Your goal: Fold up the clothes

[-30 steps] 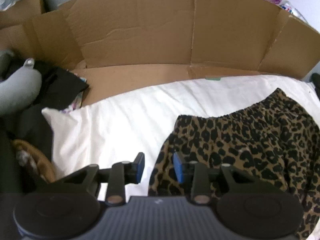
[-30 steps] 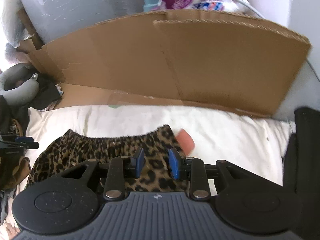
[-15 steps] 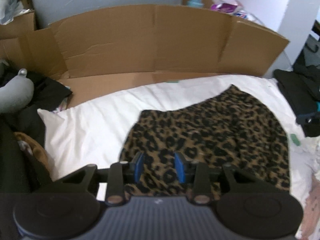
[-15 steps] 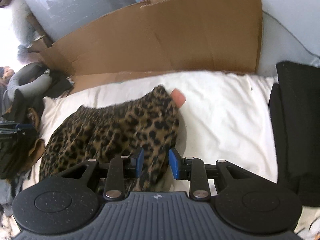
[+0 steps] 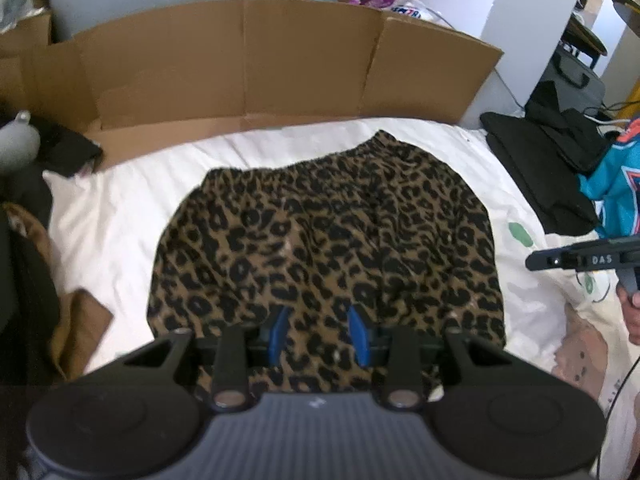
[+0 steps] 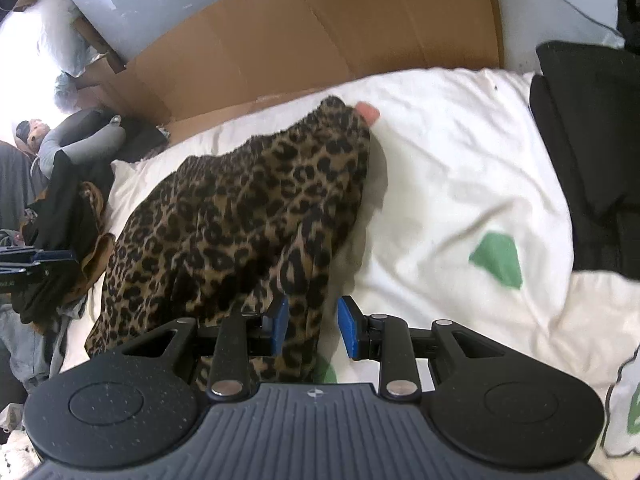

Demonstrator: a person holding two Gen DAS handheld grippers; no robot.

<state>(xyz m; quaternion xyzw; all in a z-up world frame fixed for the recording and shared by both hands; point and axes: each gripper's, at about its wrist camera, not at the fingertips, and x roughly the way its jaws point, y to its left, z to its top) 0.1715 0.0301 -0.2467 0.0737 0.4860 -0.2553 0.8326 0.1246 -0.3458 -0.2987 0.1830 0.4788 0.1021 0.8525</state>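
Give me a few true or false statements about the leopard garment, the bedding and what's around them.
1. The leopard-print garment lies on white bedding. True.
2. A cardboard sheet stands behind the bedding. True.
3. The garment is plain blue. False: brown with black spots.
4. Dark clothing lies right of the bedding in the right wrist view. True.
5. The green patch is under the garment. False: it lies bare, to its right.

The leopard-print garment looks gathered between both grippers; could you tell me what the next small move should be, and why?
Probably draw both ends a little further toward you, then lower them. The leopard-print garment runs between the jaws of the left gripper and right gripper, and its right side is lifted and bunched over the white bedding.
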